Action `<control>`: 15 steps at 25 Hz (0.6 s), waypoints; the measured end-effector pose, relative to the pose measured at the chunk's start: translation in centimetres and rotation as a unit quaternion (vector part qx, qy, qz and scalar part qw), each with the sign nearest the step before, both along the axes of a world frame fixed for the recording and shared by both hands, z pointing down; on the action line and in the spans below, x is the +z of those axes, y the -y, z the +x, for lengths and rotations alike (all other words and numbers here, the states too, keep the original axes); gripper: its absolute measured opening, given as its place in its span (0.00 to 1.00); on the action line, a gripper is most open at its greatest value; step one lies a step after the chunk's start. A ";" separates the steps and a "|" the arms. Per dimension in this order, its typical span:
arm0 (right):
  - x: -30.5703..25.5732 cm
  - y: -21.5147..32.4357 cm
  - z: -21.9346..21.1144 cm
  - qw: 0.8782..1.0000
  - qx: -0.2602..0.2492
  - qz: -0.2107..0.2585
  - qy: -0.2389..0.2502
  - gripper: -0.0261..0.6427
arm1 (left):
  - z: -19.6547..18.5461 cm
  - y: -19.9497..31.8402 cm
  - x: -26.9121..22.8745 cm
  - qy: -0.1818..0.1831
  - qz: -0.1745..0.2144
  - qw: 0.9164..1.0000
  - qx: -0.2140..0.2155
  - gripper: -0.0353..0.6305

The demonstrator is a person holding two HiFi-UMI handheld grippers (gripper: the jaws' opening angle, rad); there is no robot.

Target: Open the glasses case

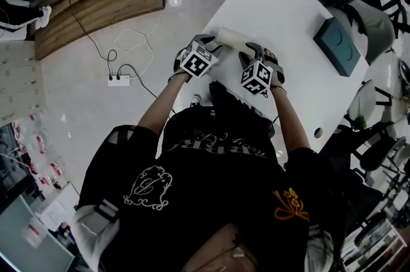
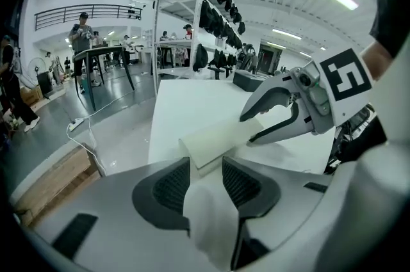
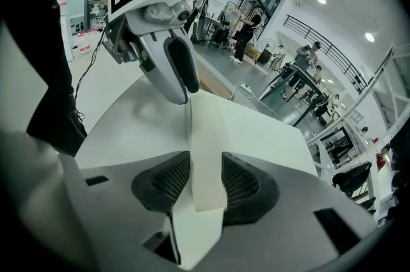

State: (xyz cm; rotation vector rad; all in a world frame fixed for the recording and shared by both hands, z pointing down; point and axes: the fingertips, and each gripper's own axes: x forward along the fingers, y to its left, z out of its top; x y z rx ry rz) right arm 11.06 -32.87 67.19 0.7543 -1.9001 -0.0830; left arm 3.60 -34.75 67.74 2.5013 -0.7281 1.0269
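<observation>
A cream glasses case lies near the left edge of the white table. Both grippers reach down to it, one from each side. In the left gripper view, the case lies with its near end between the tips of my left gripper, whose jaws stand wide. My right gripper reaches the case's far end there. In the right gripper view, a narrow cream part of the case stands between the jaws of my right gripper and fills the gap. I see no squeeze on it.
A teal box lies farther along the table to the right. A power strip with cables lies on the floor to the left. Beyond it is a wooden platform. Chairs and racks crowd the right side.
</observation>
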 end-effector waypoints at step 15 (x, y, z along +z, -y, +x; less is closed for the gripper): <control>0.1 0.2 0.5 1.000 0.007 -0.015 0.017 0.29 | 0.9 0.9 2.2 0.001 -0.033 0.999 0.003 0.26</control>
